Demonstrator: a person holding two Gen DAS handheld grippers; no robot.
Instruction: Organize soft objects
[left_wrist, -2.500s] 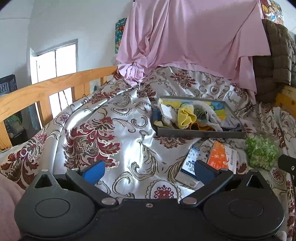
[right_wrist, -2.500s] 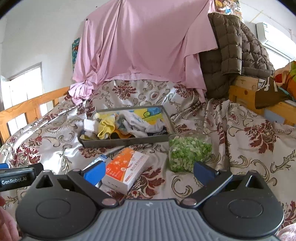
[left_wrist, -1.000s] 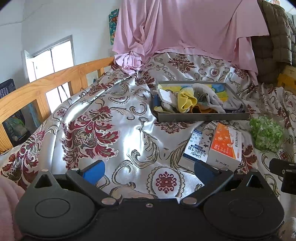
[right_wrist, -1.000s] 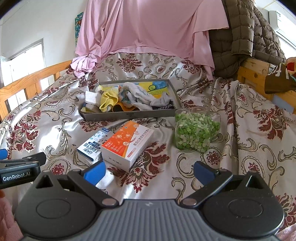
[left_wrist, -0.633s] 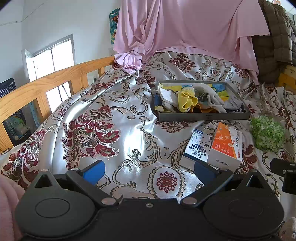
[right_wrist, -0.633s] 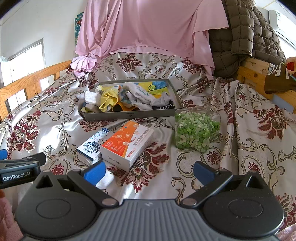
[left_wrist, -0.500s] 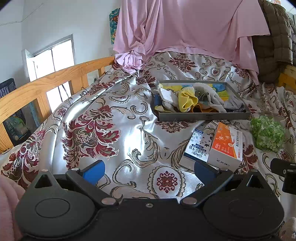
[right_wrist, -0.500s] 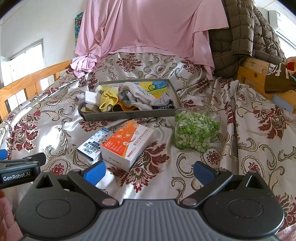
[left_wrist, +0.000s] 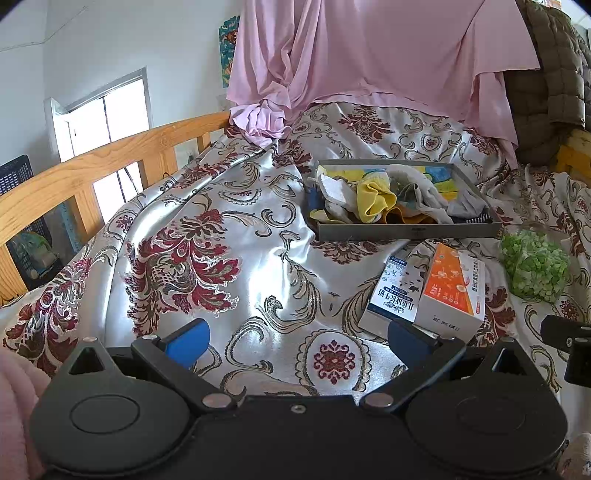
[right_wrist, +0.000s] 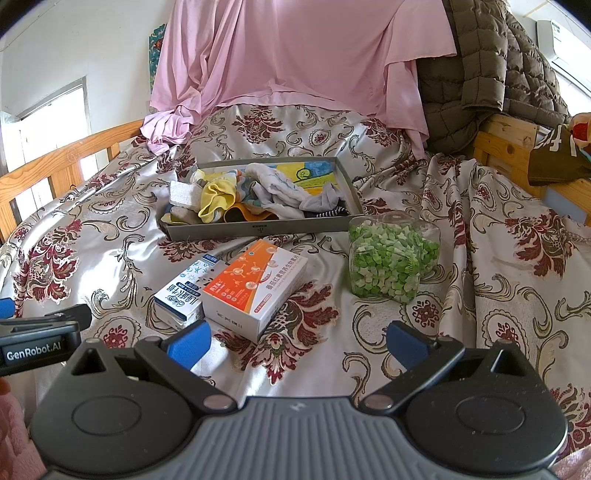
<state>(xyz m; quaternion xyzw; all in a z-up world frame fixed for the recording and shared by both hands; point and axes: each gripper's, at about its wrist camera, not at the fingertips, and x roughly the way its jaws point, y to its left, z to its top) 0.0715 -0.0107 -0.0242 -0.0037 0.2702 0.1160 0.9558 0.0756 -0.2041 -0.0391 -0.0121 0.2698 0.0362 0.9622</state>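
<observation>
While claws gape, bare bedspread left of tray.

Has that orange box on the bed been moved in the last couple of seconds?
No. The orange box still lies against the blue box, just in front of the tray; only the cameras came closer.

The shiny silver bedspread carries dark red flower patterns. The grey shallow tray holds yellow, white and orange soft cloths. The orange-and-white cardboard box shows orange.
</observation>
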